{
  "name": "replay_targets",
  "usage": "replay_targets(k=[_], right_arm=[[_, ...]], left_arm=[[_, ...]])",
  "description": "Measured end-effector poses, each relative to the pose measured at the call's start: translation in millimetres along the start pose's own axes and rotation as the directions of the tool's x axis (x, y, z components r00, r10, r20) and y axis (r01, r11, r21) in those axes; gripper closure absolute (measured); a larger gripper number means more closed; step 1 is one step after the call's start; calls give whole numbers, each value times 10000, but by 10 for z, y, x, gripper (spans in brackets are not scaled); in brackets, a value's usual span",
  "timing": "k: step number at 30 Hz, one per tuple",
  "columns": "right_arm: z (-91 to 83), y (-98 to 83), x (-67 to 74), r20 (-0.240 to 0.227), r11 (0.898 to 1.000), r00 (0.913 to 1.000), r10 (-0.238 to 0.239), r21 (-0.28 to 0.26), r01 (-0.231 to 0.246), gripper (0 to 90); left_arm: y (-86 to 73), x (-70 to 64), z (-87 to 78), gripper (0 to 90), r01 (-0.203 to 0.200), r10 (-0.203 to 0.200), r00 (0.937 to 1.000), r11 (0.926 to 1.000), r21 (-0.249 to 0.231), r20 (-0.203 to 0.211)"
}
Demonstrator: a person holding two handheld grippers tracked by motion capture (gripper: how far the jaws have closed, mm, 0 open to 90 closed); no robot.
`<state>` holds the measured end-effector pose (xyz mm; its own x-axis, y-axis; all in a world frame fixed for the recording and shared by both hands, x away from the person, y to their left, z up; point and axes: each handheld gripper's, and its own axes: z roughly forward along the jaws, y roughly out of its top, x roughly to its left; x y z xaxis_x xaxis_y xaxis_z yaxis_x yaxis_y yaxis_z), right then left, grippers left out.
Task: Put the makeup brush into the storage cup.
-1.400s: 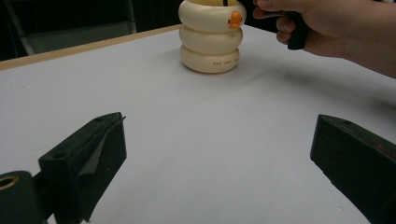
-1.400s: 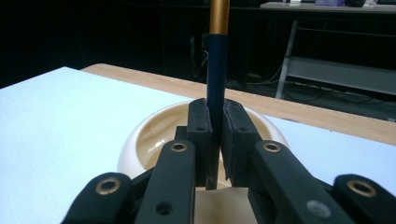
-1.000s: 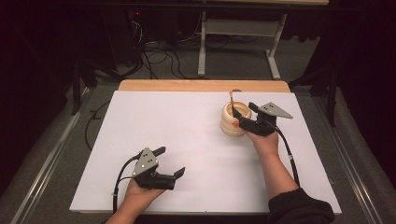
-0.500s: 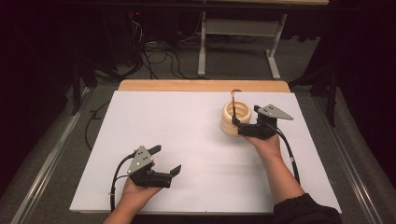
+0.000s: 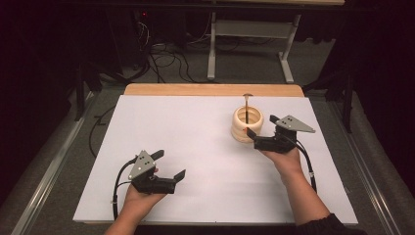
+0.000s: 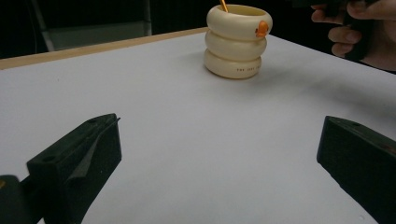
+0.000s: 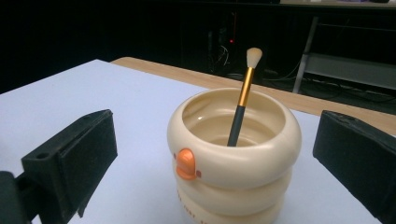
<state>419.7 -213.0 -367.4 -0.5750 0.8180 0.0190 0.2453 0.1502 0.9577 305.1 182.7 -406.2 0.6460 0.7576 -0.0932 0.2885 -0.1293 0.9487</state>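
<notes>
Upright, the brush (image 7: pixel 243 100) leans in the cup (image 7: pixel 233 158), bristles topmost.

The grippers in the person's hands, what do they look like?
Both the left gripper and the right gripper are black with two chunky jaws. Each has a grey three-cornered plate on top, dotted with small marks, and a black cable trailing back. A dark sleeve covers the person's right arm near the elbow.

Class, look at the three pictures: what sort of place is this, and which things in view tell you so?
Probably a lab or recording workspace, not a home. A white sheet covers the wooden table like a staged surface, loose black cables trail on the floor behind it, and a person holds a black two-jaw left gripper and right gripper.
</notes>
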Motion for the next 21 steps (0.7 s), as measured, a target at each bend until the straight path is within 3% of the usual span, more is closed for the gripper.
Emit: replay_targets(k=[21], right_arm=[[-696,-308,5,59,9998,10000,-66,-191,67,11]], left_arm=[[-3,28,-63,4,57,-58,9999,10000,-42,-148]])
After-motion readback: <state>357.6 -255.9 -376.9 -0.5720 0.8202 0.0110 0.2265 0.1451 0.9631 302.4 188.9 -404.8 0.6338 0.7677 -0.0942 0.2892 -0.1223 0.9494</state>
